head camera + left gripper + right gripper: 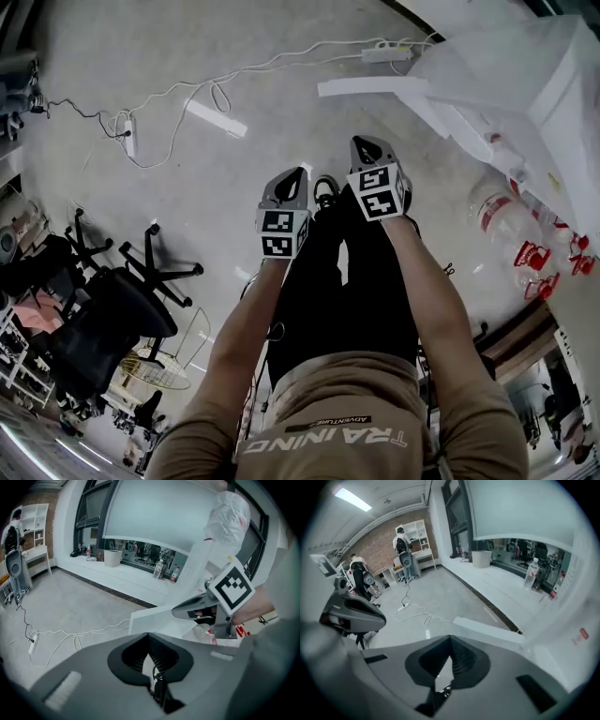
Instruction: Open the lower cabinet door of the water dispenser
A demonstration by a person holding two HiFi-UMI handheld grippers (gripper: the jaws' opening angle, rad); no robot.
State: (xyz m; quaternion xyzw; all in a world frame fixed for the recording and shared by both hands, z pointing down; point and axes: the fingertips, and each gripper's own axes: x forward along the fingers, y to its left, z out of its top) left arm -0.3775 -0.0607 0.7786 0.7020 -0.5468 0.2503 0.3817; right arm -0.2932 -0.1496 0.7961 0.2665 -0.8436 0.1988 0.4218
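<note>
Both claws are closed on nothing. The left claw (292, 178) and right claw (367, 148) sit side by side, forearms stretched forward over the floor (141, 47). I take the plastic-draped white unit at far right for the water dispenser (530, 80). It lies nearer my right claw, and its lower door shows nowhere.

Office-lab — swivel chairs (112, 319), floor cables (187, 89), white shelving (417, 534).

Head view looks steeply down; the 2 gripper views face outward across the same floor (141, 56) and power strip (129, 137).
</note>
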